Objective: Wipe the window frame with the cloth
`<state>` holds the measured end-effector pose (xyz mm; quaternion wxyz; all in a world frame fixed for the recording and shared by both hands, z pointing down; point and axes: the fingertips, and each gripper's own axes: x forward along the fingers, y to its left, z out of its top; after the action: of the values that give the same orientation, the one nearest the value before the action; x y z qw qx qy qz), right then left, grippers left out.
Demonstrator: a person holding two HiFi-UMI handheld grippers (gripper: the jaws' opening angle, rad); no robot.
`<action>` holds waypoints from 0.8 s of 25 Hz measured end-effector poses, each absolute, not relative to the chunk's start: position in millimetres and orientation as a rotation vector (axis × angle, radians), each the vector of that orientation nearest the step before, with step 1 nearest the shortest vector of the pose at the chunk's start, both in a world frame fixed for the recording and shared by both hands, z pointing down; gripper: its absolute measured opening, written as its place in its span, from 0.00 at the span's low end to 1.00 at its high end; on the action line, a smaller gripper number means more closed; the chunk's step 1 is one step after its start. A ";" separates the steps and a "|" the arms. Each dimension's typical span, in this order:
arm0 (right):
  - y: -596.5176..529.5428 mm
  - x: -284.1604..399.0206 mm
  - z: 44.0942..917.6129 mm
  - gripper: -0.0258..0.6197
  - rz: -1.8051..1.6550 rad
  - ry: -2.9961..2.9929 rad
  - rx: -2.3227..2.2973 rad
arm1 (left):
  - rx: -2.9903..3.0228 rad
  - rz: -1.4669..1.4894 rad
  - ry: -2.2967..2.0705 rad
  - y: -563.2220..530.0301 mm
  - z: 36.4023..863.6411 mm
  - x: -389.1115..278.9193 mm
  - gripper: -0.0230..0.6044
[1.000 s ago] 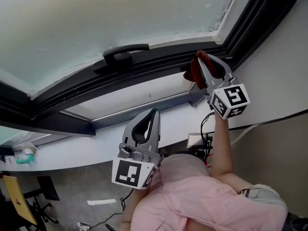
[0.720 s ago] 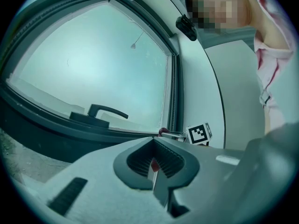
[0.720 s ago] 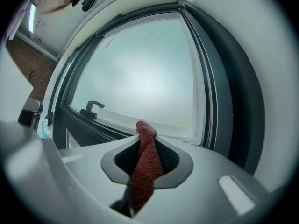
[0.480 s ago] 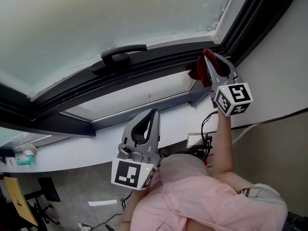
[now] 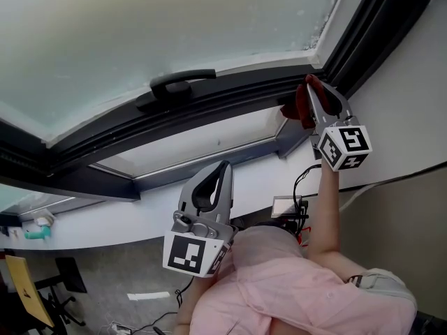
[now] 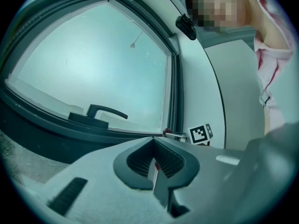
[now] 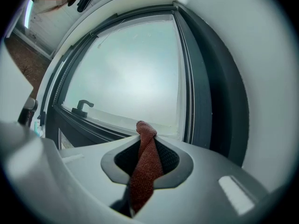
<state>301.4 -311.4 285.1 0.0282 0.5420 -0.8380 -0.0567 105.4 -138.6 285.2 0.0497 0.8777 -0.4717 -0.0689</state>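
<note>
The right claw (image 5: 308, 89) is clamped on the red-brown cloth (image 7: 144, 168), which runs as a twisted strip up between the jaws and ends in a small nub just past the tips. In the head view that nub sits at the lower right corner of the dark window frame (image 5: 230, 98), apparently touching the bottom rail where it meets the upright, well right of the handle (image 5: 178, 82). The left claw (image 5: 222, 169) hangs low and well apart from the frame, jaws together with nothing between them, taking no part. The cloth looks light, soft and coarsely woven, so it should fold and bunch readily, drag with some friction on the rail rather than slide, and carry no risk of breaking. Being limp, it will only wipe where something backs it, and here that is the jaw tips. The hold across the bunched middle seems sound, but so little cloth stands proud that the hard tips could scrape the frame if pressed. A grip lower on the strip, leaving a fuller wad ahead of the jaws, would likely wipe better. The glass (image 5: 160, 26) above is not being worked.
</note>
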 end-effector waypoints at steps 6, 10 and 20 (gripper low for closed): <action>-316.1 316.8 285.0 0.13 -0.178 -2.542 1.728 | 2.674 -0.199 -1.440 -140.2 286.5 105.4 0.03; -320.0 327.7 284.3 0.13 -0.193 -2.475 1.771 | 2.680 -0.187 -1.426 -141.1 287.9 107.8 0.03; -283.2 298.1 265.1 0.13 -0.234 -2.535 1.794 | 2.688 -0.170 -1.448 -129.6 292.7 82.4 0.03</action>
<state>298.1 -283.2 265.1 0.0139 0.5759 -0.8139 -0.0751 82.4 -129.6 292.7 0.0418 0.8783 -0.4730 -0.0556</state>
